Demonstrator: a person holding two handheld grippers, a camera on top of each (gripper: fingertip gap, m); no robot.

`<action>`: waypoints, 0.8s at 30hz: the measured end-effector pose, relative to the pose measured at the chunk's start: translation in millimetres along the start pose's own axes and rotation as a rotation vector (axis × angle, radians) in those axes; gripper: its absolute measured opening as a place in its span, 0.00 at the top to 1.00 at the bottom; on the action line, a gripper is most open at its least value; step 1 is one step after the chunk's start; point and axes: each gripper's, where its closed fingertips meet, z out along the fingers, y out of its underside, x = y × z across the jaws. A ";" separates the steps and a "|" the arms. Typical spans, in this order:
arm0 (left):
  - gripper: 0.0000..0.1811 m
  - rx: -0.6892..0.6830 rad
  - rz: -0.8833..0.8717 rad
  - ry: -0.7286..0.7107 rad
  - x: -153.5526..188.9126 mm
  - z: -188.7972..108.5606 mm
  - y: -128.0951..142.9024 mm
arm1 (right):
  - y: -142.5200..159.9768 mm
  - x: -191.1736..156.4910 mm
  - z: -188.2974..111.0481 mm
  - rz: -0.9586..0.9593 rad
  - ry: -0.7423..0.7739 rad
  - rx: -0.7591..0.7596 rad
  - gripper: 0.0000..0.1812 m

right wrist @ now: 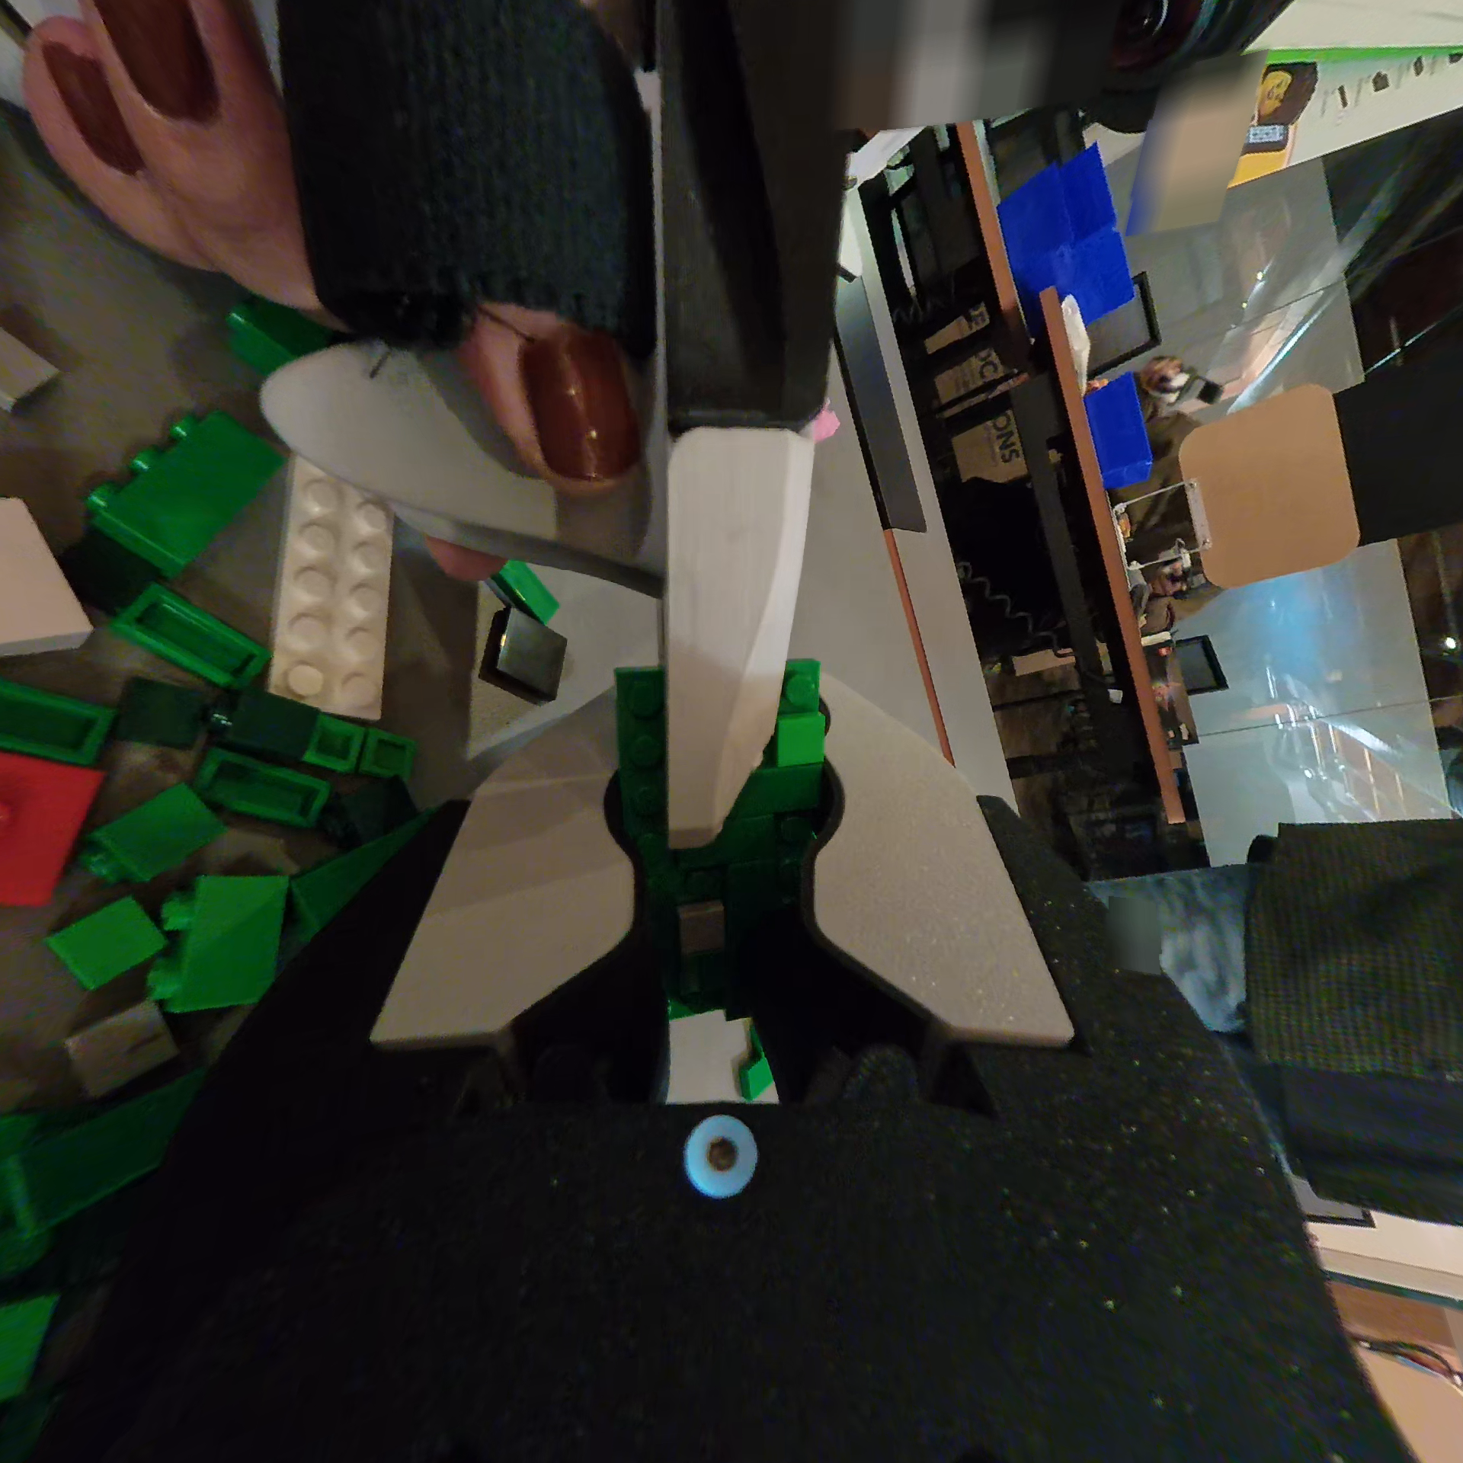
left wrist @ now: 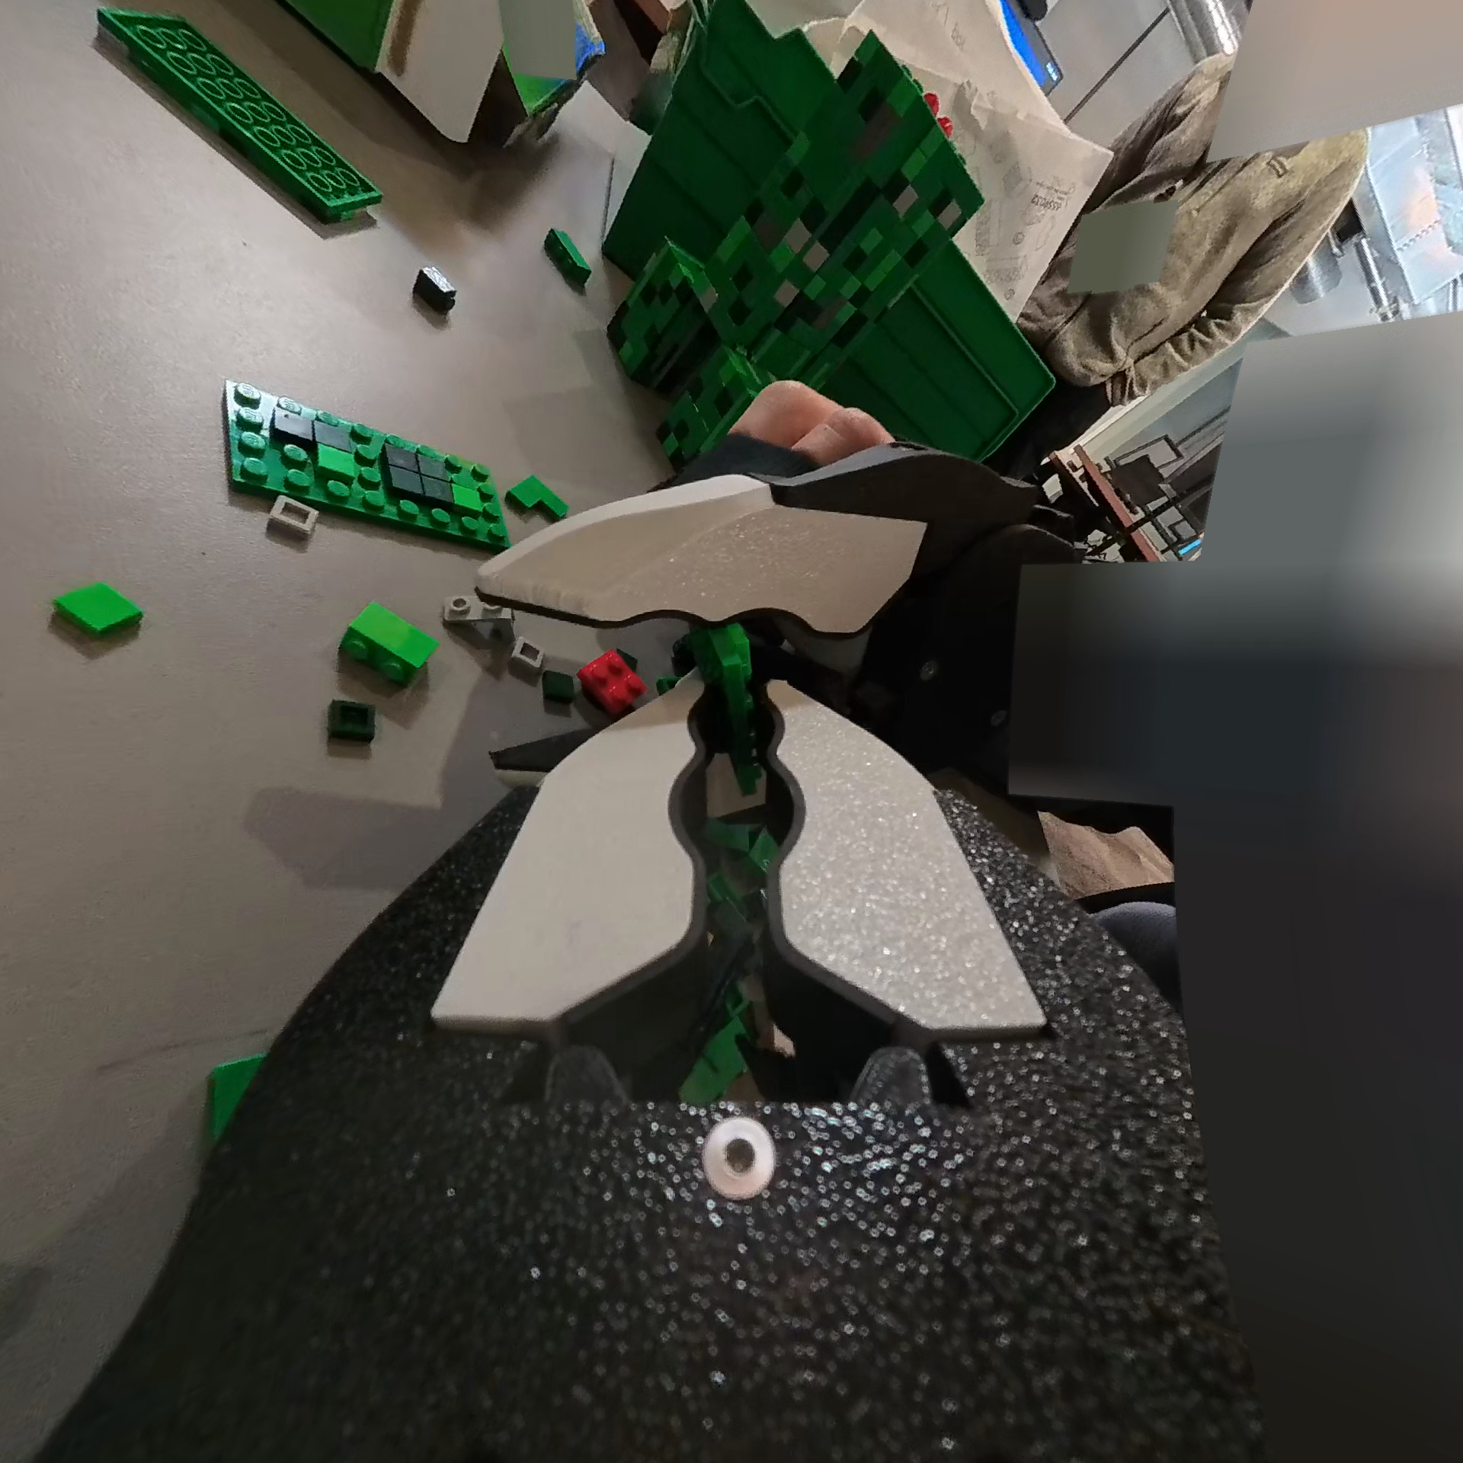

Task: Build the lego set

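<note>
Left gripper [left wrist: 732, 697] clamped on a green lego assembly [left wrist: 724, 673], jaws nearly closed. Right gripper [right wrist: 724, 760] pinching the same assembly [right wrist: 796, 732] from the opposite side, fingers narrowly parted around it. Beyond and left of left gripper's tips: red brick [left wrist: 611, 679], studded green plate [left wrist: 364, 467], grey table [left wrist: 142, 332].

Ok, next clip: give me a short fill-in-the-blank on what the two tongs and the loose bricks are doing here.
1. Both tongs, left tongs and right tongs, are shut on the same small ____ brick assembly.
2. The square brick lying just left of the left tongs is ____.
3. The long studded brick on the table is ____.

Missing words: green; red; white
</note>
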 end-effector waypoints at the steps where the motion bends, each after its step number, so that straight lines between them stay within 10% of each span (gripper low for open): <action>1: 0.95 0.000 0.000 0.000 0.0 0.0 0.0 | 0.0 0.1 0.0 -0.001 0.000 0.000 0.80; 24: 0.97 0.009 0.029 -0.032 -0.6 -0.2 -1.1 | 1.3 0.5 -2.2 -0.021 -0.011 0.019 0.76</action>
